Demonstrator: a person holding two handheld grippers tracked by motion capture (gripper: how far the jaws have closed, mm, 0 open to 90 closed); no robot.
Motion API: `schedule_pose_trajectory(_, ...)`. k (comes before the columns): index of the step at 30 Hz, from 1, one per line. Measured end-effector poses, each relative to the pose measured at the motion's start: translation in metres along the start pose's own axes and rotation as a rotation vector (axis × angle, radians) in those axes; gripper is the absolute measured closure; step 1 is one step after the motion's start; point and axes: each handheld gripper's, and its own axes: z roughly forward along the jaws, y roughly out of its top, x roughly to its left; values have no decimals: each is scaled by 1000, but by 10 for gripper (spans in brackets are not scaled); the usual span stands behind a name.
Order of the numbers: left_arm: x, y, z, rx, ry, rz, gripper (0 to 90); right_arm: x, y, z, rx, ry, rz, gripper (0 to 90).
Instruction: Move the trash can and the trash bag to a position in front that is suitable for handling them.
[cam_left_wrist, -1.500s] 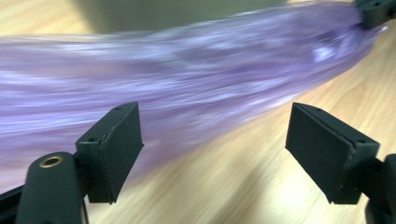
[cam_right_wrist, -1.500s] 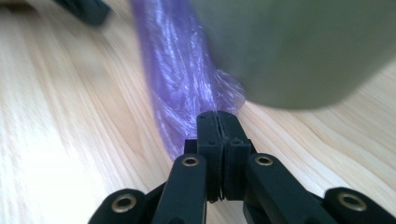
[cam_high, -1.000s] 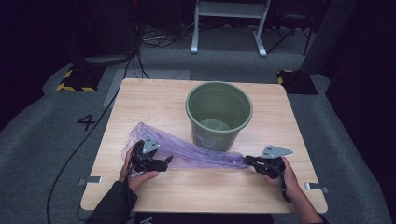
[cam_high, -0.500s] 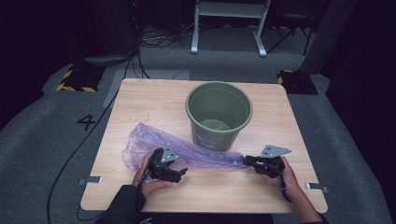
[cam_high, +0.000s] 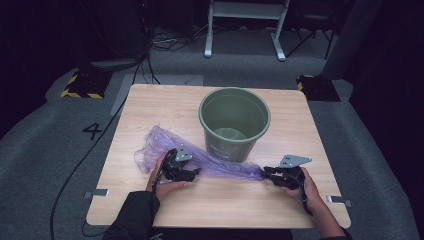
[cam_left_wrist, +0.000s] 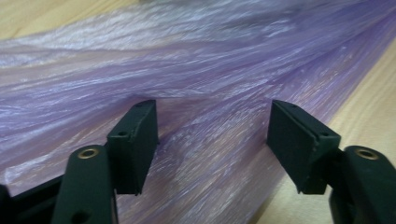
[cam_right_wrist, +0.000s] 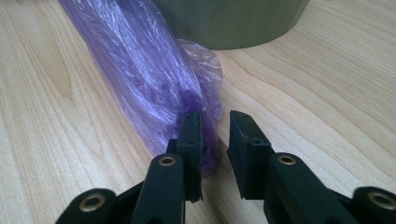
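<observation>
A: Left gripper (cam_high: 186, 172)?
B: Down over the purple bag (cam_high: 210, 162), fingers (cam_left_wrist: 135, 144) spread and just closing, film between them, not pinched.

A: Bag's lie?
B: Flat on the surface (cam_high: 165, 107), long axis left to right, near side of the green bucket (cam_high: 235, 122).

A: Right gripper (cam_right_wrist: 215, 140)?
B: At the bag's right tip, fingers just easing apart; one touching the film, no pinch.

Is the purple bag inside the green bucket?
No, the purple bag lies flat on the wooden table, in front of the green bucket, not in it.
</observation>
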Motion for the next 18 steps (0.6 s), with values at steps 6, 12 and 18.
schedule_pose_trajectory(6, 3, 0, -1, -3, 15, -10, 435, -2, -1, 0, -7, -14, 5, 587)
schedule_pose_trajectory(12, 8, -5, -5, -28, 39, -39, 623, -7, -5, -6, -30, -68, 48, 178)
schedule_pose_trajectory(18, 9, -7, -7, -33, 74, -30, 835, -12, -12, -16, -20, -47, 51, 180)
